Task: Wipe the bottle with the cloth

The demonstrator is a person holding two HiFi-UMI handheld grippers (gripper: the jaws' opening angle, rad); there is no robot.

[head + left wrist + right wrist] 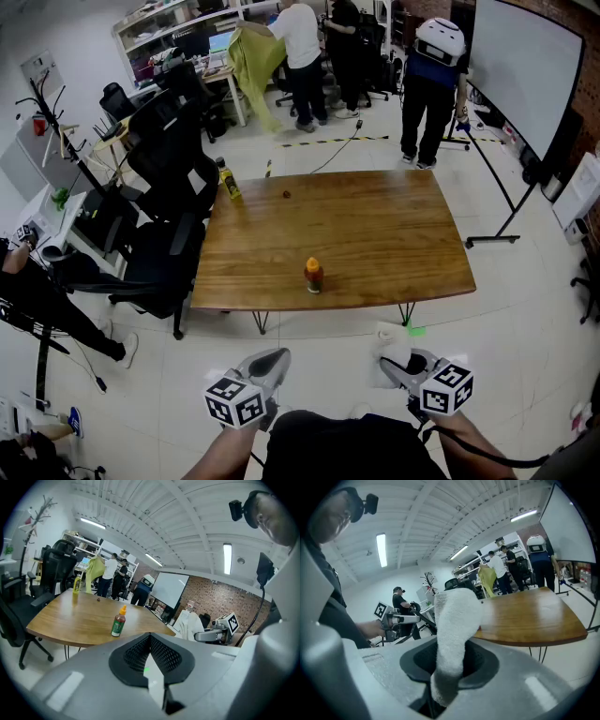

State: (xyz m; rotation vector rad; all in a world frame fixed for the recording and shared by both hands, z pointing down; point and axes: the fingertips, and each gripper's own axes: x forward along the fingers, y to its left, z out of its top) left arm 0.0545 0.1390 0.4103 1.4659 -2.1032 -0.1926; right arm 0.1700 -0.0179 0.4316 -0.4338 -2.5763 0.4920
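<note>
Right claw [449,651] is clenched on the white cloth [457,616]; left claw [150,637] is clenched, empty. Both hang short of the desk [375,225], where the bottle [314,275] stands upright by its near edge.

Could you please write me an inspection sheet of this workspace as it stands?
Surface: wooden table, on thin metal legs.
Job's things: orange-capped bottle upright near the table's near edge; white cloth in the right gripper.
Clutter: yellow bottle at the far left corner; small dark object on the far side.
Grippers: left gripper shut, empty; right gripper shut on the cloth; both short of the table.
Cables: one cable on the floor beyond the table.
Surroundings: office chairs left, whiteboard right, people standing at the back.
</note>
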